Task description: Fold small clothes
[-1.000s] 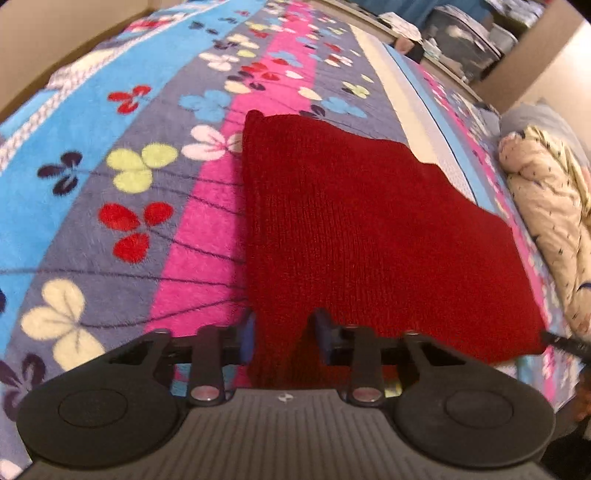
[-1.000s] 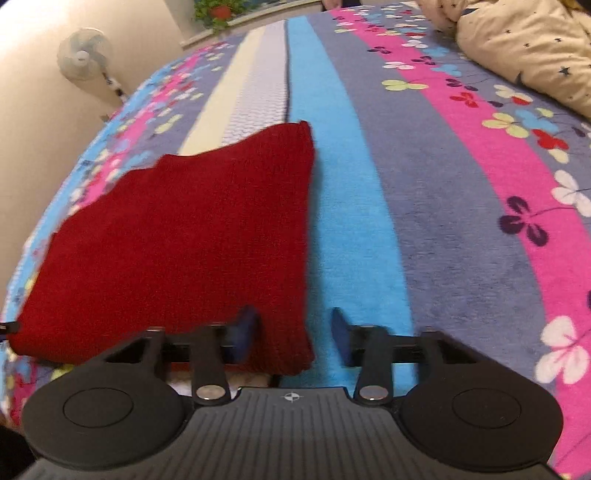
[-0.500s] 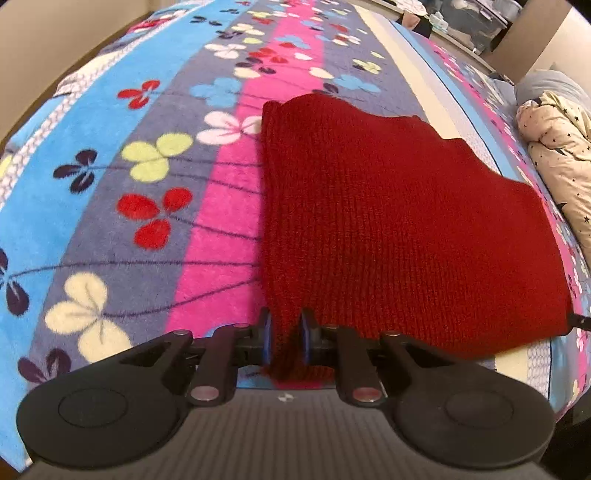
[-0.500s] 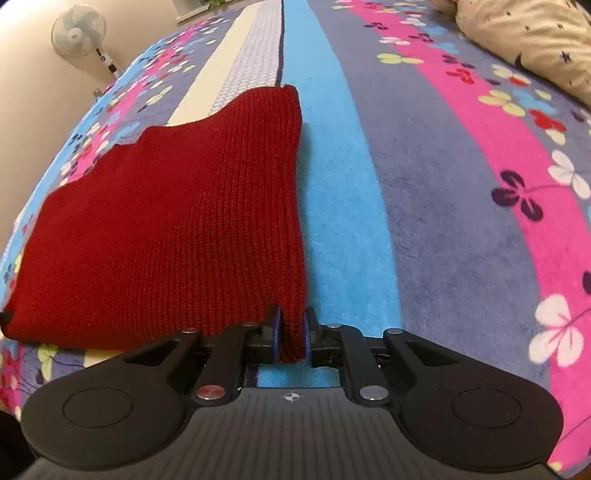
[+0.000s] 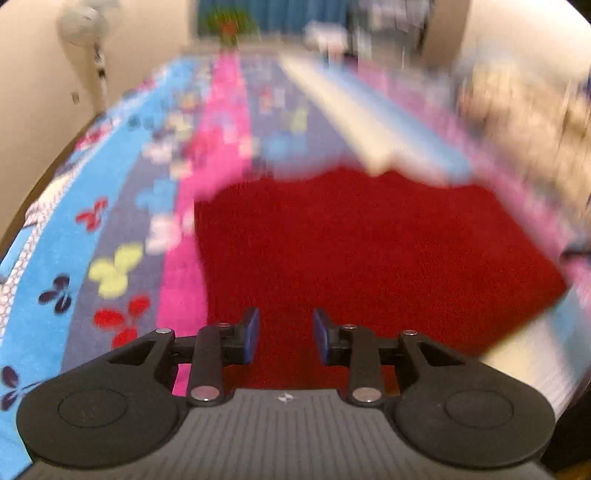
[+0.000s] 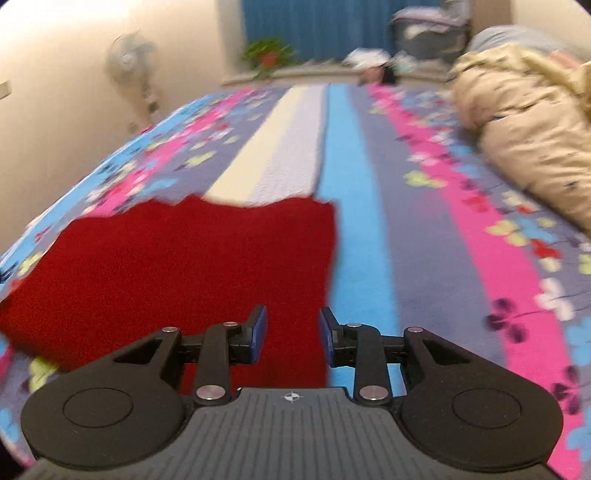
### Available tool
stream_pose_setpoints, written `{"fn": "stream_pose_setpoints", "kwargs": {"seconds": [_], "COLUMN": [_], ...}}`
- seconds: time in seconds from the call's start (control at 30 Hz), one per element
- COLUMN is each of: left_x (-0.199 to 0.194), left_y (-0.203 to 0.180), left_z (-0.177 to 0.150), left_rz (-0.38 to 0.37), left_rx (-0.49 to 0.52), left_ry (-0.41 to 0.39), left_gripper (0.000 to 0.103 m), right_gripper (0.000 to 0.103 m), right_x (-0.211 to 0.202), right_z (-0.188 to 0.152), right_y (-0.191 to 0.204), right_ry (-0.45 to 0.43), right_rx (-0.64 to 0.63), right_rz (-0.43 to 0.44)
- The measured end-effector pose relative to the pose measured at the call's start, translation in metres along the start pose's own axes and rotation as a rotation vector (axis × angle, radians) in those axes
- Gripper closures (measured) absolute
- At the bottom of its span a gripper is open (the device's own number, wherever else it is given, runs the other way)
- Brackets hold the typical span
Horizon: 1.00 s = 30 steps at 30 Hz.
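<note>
A dark red knitted garment [image 5: 354,251] is laid flat on a bed, spread over a fleecy blanket [image 6: 424,258] printed in lengthwise stripes of blue, pink, grey-violet and cream with small clover-like flowers. The garment is seen as a roughly rectangular shape with a wavy, uneven far edge; its right side edge [image 6: 328,258] is lined up along a bright blue stripe. The left gripper [image 5: 284,334] is held over the garment's near edge, its jaws opening, and the blue pads [image 5: 251,332] are seen apart with red knit showing in the gap but not pressed by them. The right gripper [image 6: 291,336] is held over the garment's near right corner, its jaws likewise opening, with the cloth edge lying below the gap and nothing clamped. A bundled cream quilt [image 6: 524,122] with small dark marks is heaped on the far right of the bed. A standing fan [image 6: 129,62], a potted plant [image 6: 267,53] and blue curtains [image 6: 317,26] are made out beyond the bed. The left wrist view is heavily blurred. No container is shown clearly enough to describe.
</note>
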<state>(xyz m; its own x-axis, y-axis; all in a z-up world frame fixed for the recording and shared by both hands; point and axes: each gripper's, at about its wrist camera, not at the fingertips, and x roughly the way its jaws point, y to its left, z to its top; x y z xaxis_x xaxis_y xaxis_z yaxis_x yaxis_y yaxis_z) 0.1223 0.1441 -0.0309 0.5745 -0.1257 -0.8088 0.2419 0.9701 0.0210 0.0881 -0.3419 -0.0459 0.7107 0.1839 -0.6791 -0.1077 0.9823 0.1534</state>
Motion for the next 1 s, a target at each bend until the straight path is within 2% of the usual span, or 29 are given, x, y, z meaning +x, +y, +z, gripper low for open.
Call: {"fn": "stream_pose_setpoints", "kwargs": {"seconds": [0.03, 0.07, 0.1, 0.13, 0.17, 0.33, 0.37, 0.4, 0.43, 0.47, 0.6, 0.7, 0.83, 1.0], "left_x": [0.017, 0.027, 0.026, 0.022, 0.018, 0.01, 0.016, 0.023, 0.028, 0.029, 0.014, -0.001, -0.01, -0.008], "left_y": [-0.005, -0.009, -0.013, -0.016, -0.016, -0.002, 0.004, 0.008, 0.01, 0.012, 0.013, 0.014, 0.005, -0.001], "left_z": [-0.004, -0.009, -0.008, -0.005, -0.003, 0.003, 0.004, 0.001, -0.001, -0.004, -0.006, -0.011, -0.016, -0.022], "left_rz": [0.044, 0.068, 0.081, 0.086, 0.079, 0.087, 0.094, 0.103, 0.102, 0.099, 0.119, 0.146, 0.151, 0.172], "left_rx": [0.039, 0.07, 0.095, 0.105, 0.093, -0.021, -0.041, -0.056, -0.067, -0.077, -0.093, -0.151, -0.15, -0.144], "left_ry": [0.092, 0.131, 0.12, 0.096, 0.068, 0.028, 0.054, 0.091, 0.119, 0.129, 0.073, 0.023, 0.007, 0.009], "left_gripper": [0.066, 0.066, 0.065, 0.064, 0.062, 0.06, 0.06, 0.057, 0.049, 0.048, 0.048, 0.049, 0.049, 0.048], "right_gripper": [0.065, 0.064, 0.064, 0.059, 0.058, 0.057, 0.057, 0.057, 0.056, 0.054, 0.054, 0.054, 0.053, 0.053], "right_x": [0.009, 0.024, 0.035, 0.043, 0.046, 0.034, 0.037, 0.043, 0.048, 0.051, 0.045, 0.031, 0.023, 0.021], "right_z": [-0.003, -0.01, -0.015, -0.022, -0.023, -0.011, -0.011, -0.012, -0.015, -0.019, -0.012, -0.006, -0.001, -0.001], "right_y": [0.003, 0.005, 0.007, 0.008, 0.008, -0.005, -0.005, -0.003, 0.001, 0.001, 0.002, -0.001, -0.005, -0.011], "right_ry": [0.057, 0.154, 0.223, 0.278, 0.29, 0.209, 0.213, 0.231, 0.254, 0.279, 0.25, 0.187, 0.121, 0.12], "right_rx": [-0.017, -0.049, -0.082, -0.118, -0.125, -0.025, -0.03, -0.039, -0.051, -0.068, -0.046, -0.011, 0.006, 0.022], "right_rz": [0.005, -0.018, -0.055, -0.103, -0.121, -0.094, -0.1, -0.107, -0.115, -0.122, -0.125, -0.134, -0.155, -0.16]}}
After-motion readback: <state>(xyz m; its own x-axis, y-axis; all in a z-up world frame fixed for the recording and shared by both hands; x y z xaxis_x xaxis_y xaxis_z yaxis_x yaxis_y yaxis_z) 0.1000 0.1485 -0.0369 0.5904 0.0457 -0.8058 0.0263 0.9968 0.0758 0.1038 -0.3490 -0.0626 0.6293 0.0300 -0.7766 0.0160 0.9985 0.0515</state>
